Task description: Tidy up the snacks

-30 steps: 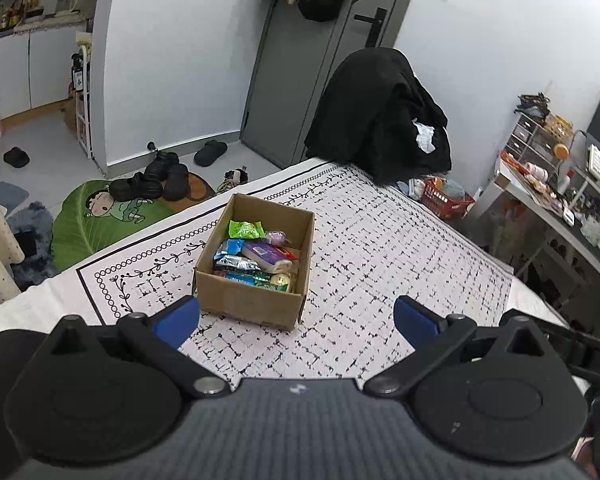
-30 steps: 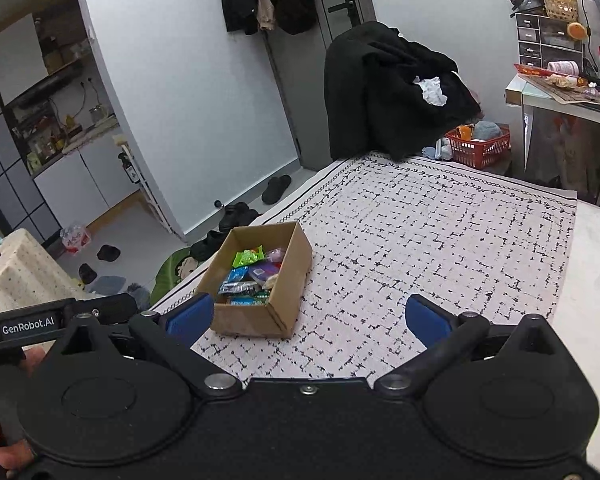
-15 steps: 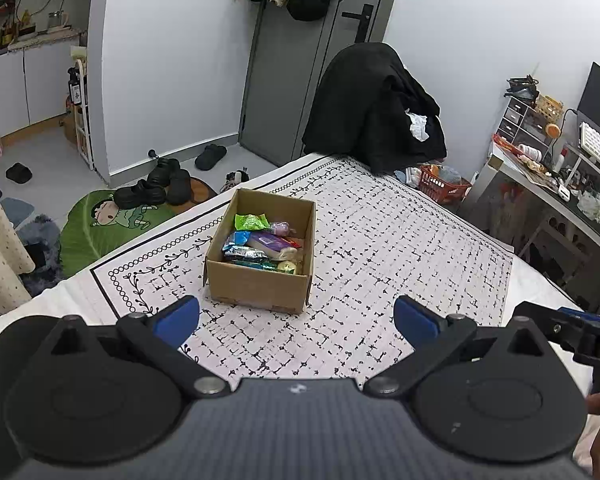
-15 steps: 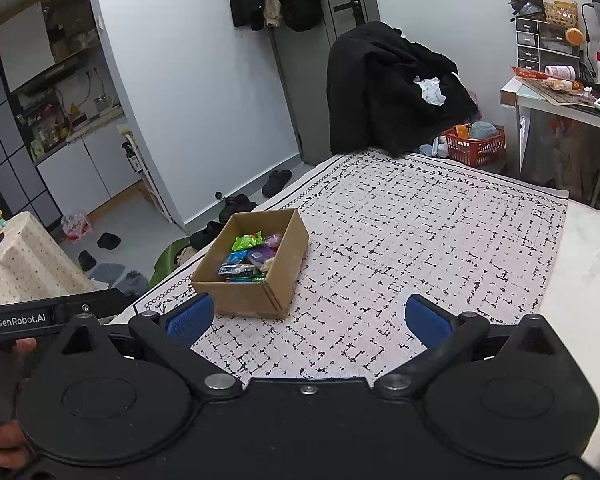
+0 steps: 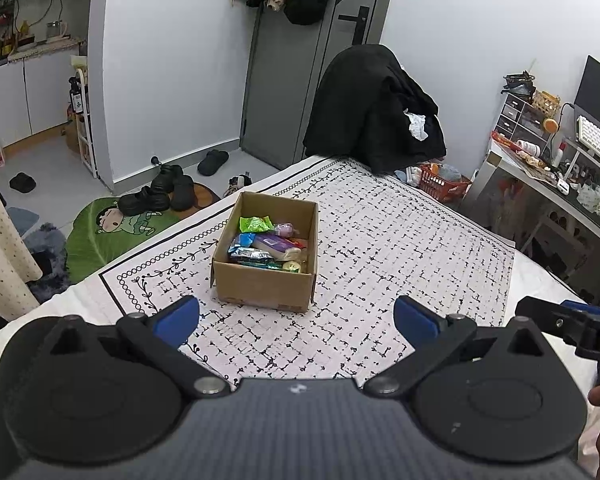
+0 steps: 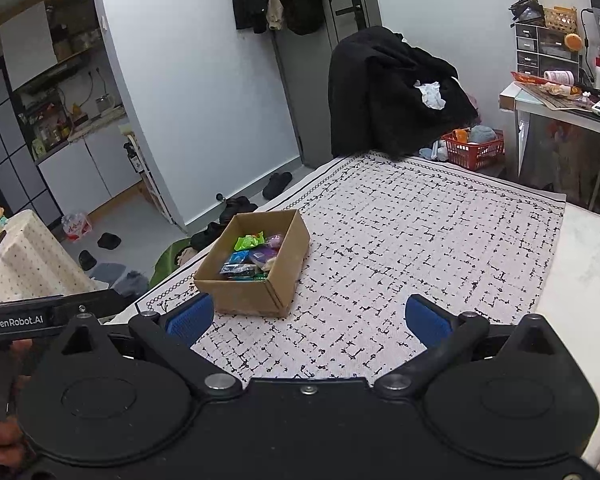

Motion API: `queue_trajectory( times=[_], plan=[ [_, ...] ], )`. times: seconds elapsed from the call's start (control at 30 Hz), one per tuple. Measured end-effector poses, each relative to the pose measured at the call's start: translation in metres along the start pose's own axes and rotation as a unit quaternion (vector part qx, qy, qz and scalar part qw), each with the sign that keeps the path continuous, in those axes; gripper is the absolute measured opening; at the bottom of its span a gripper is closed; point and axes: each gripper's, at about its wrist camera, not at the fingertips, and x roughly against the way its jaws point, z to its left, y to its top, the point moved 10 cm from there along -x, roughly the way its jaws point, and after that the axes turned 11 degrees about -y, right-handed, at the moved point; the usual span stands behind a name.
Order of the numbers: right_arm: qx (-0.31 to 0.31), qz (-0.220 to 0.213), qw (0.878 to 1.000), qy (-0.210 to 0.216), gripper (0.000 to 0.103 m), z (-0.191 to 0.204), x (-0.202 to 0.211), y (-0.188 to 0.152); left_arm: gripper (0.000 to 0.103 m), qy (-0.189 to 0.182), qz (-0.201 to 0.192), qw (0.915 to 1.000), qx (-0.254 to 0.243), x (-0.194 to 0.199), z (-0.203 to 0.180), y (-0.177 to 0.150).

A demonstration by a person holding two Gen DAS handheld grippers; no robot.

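The left gripper (image 5: 296, 320) is held spread wide, with nothing between its blue pads (image 5: 178, 318), above the near part of a patterned cloth (image 5: 400, 248). The right gripper (image 6: 308, 320) is likewise held wide apart and empty over the same cloth. Ahead of both, well apart from the fingers, a cardboard box (image 5: 264, 286) is seen standing on the cloth, left of its middle. Colourful snacks (image 5: 268, 246) are piled inside the box.
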Motion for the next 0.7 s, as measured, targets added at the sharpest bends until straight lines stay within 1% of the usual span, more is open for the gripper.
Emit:
queue_trajectory(
  times=[0.33, 0.7],
  plan=[
    [0.003, 0.000, 1.000, -0.002, 0.103, 0.0003, 0.0013, -0.0007, 0.103, 0.009, 0.000, 1.0000, -0.001, 0.0034, 0.0017, 0.0015],
    [0.005, -0.001, 1.000, -0.004, 0.103, 0.0019, 0.0022, -0.0009, 0.103, 0.011, 0.001, 0.9999, -0.002, 0.0042, 0.0024, 0.0025]
  ],
)
